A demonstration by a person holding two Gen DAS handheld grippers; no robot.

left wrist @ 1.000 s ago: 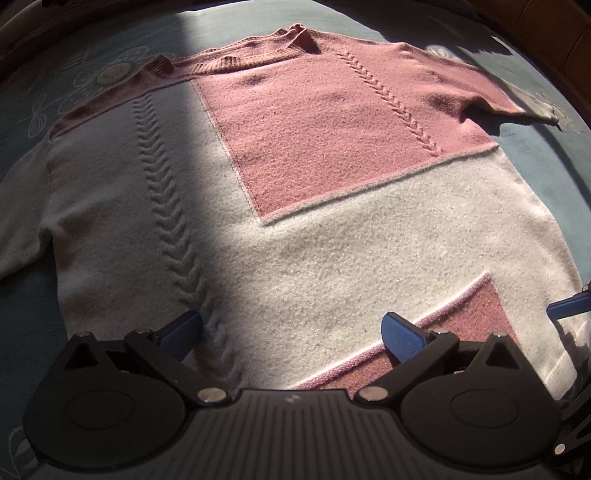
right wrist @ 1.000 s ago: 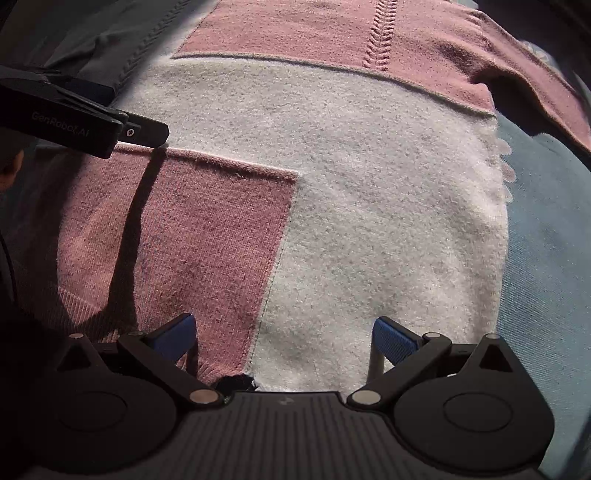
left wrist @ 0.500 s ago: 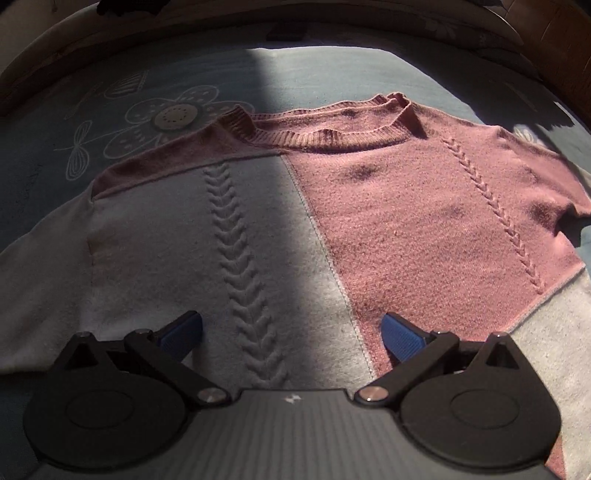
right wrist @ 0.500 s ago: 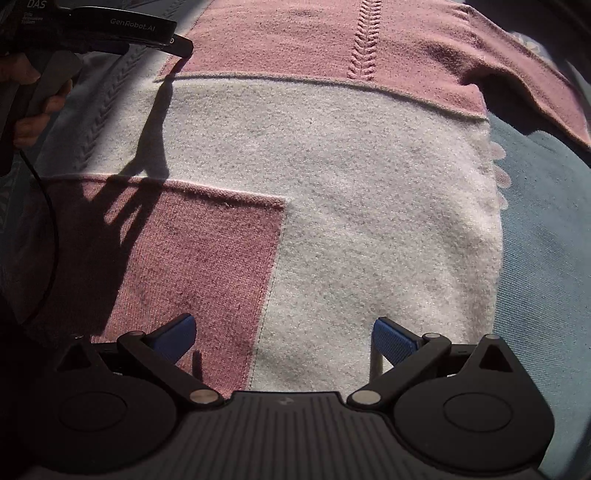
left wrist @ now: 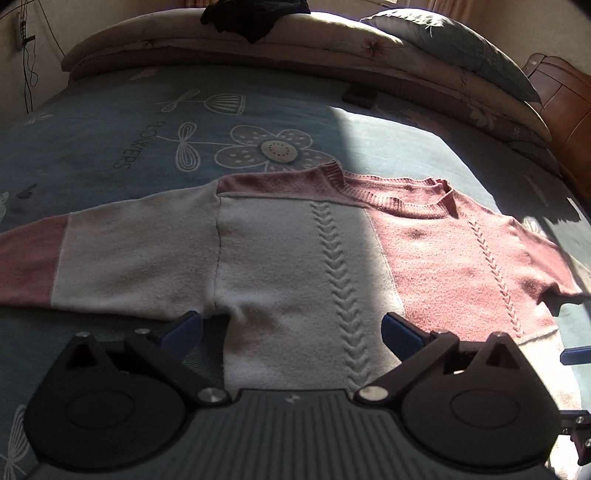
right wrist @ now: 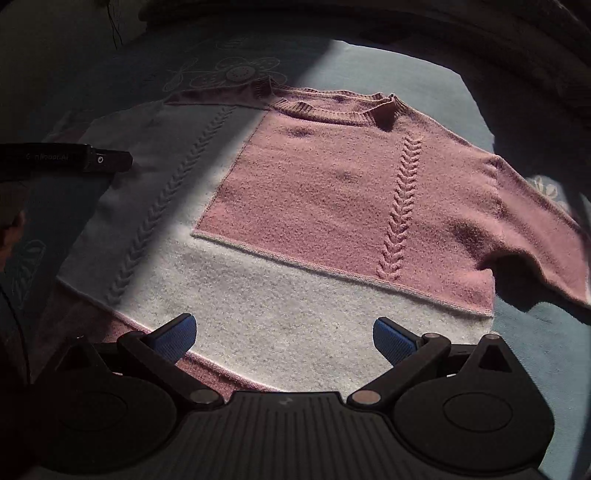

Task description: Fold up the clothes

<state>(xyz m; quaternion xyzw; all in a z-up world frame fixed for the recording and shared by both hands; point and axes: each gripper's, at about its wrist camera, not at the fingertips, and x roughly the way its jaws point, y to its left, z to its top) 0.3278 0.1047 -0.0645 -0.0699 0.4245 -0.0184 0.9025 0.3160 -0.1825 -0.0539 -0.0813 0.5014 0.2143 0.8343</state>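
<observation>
A pink-and-cream knit sweater (left wrist: 295,266) lies flat, front up, on a blue bedspread (left wrist: 147,122), collar toward the far side. Its left sleeve (left wrist: 92,258) stretches out to the left with a pink cuff end. My left gripper (left wrist: 291,330) hovers open over the cream left side near the armpit, holding nothing. In the right wrist view the same sweater (right wrist: 325,206) fills the frame. My right gripper (right wrist: 284,334) is open above the cream lower band. The left gripper's black body (right wrist: 70,162) shows at that view's left edge.
Rolled quilts and a grey pillow (left wrist: 454,48) line the bed's far edge, with dark clothing (left wrist: 255,18) on top. A wooden headboard (left wrist: 565,110) stands at the right. A small dark object (left wrist: 358,96) lies on the bedspread behind the sweater. Cables hang on the left wall.
Both grippers have pulled back and tilted up from the hem area, so the collar, sleeves and bed now show. The left gripper has shifted left toward the sleeve. Both stayed open.
</observation>
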